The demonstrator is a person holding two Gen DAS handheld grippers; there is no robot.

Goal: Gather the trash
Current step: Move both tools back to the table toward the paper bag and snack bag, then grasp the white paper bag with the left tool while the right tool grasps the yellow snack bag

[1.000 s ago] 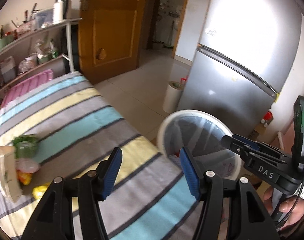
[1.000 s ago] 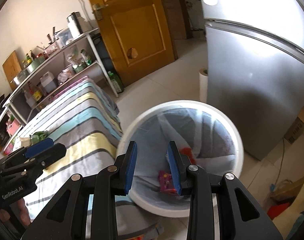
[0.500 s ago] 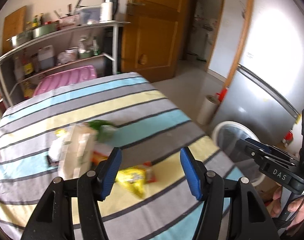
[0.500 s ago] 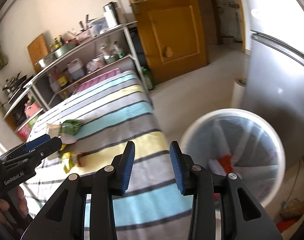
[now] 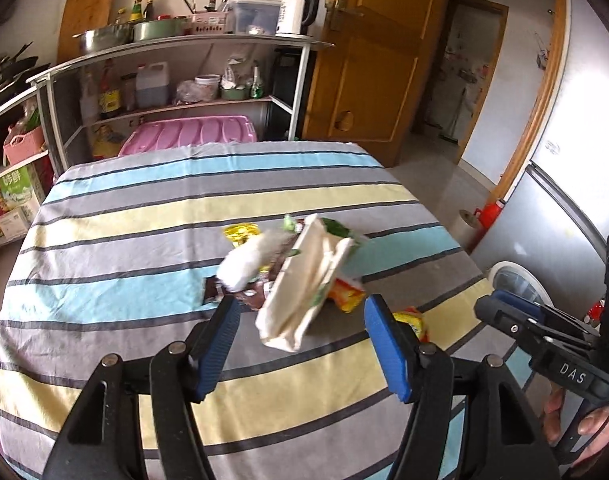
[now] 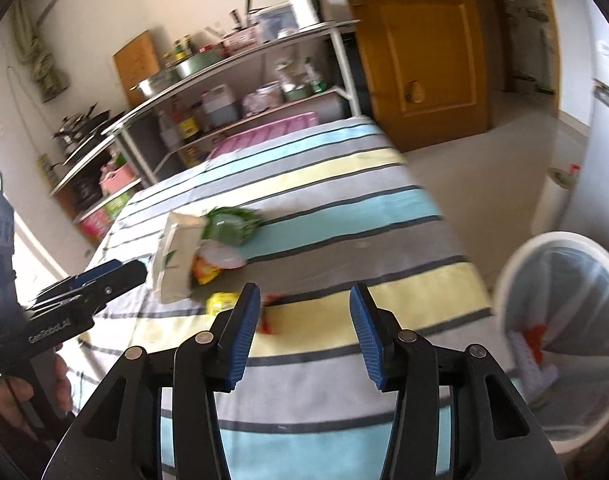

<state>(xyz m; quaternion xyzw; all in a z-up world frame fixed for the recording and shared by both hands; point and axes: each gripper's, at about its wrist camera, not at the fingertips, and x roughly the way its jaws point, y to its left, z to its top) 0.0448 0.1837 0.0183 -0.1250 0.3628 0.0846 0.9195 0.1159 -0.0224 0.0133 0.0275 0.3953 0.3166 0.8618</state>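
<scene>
A pile of trash lies on the striped tablecloth [image 5: 144,208]: a beige carton [image 5: 304,280], a white wad [image 5: 244,260], a brown wrapper [image 5: 216,292], green packaging [image 6: 228,224], an orange packet [image 5: 346,294] and a yellow packet [image 5: 412,320]. My left gripper [image 5: 300,344] is open and empty, just short of the carton. My right gripper [image 6: 304,332] is open and empty over the table's near right part; the yellow packet [image 6: 220,302] lies beside its left finger. The white lined trash bin [image 6: 560,320] stands on the floor to the right, with trash inside.
Metal shelves [image 5: 176,80] with bottles and pots stand behind the table, with a pink bin lid [image 5: 192,136]. A wooden door [image 5: 368,48] is at the back right. A grey fridge [image 5: 576,184] stands on the right beside the trash bin [image 5: 512,280].
Both grippers have swung left from the bin to the table. The trash pile now sits in front of the left gripper. The right jaws have opened wider.
</scene>
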